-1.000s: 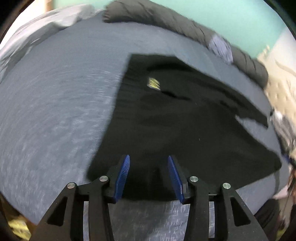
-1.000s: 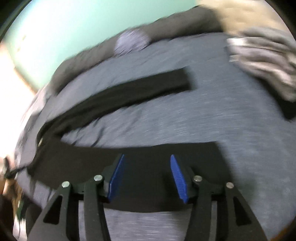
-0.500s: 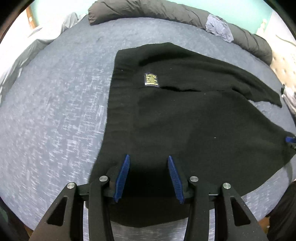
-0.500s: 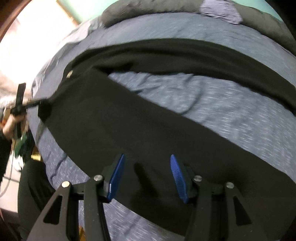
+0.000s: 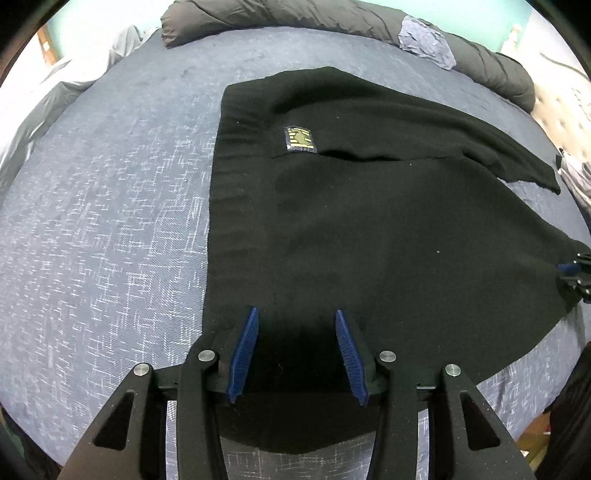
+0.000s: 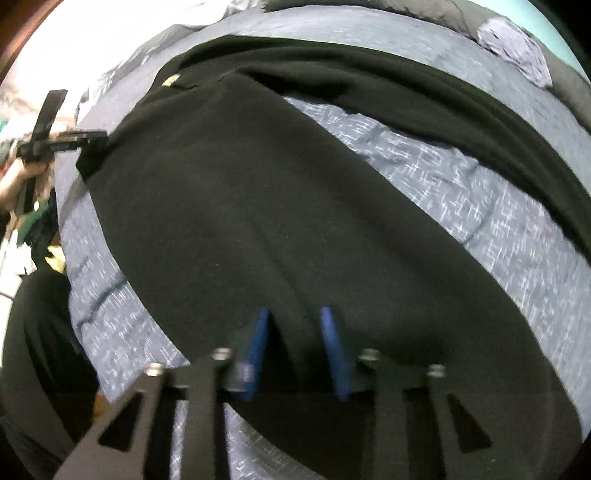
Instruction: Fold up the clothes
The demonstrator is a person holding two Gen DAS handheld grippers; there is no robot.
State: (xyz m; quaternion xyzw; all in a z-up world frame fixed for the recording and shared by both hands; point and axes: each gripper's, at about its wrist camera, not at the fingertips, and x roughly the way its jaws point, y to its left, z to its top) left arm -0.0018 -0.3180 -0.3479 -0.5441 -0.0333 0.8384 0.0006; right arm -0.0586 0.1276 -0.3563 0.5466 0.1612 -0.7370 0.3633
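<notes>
A black knit sweater [image 5: 369,229] lies spread flat on the blue-grey flecked bedspread [image 5: 110,229], its ribbed straight edge running down the left side of the garment in the left wrist view, with a broad open stretch of bare bedspread beyond that edge. The near hem reaches almost to the bed's front edge, where little bare cover shows. One long black sleeve [image 5: 491,147] angles away toward the far right, and a wedge of bedspread shows between sleeve and body. Along the far edge of the bed sits a rolled dark grey quilted duvet [image 5: 295,14], with a crumpled pale lavender cloth [image 5: 424,40] on top of it. A small rectangular neck label [image 5: 300,139], dark with yellow bars, sits inside the collar; its writing is too small to read. The left tool [image 5: 295,347] hovers low over the near hem, blue ribbed pads [image 5: 243,350] set wide apart, nothing between them but the fabric lying below. The right tool [image 6: 295,350] is blurred in its own view, its blue pads [image 6: 332,350] standing narrower with a raised ridge of black knit between them; whether they have pinched it I cannot tell. In the left wrist view the right tool's tip sits right at the sweater's far right corner. A bare hand [image 6: 18,181] grips the left tool's handle at the frame's left edge.
</notes>
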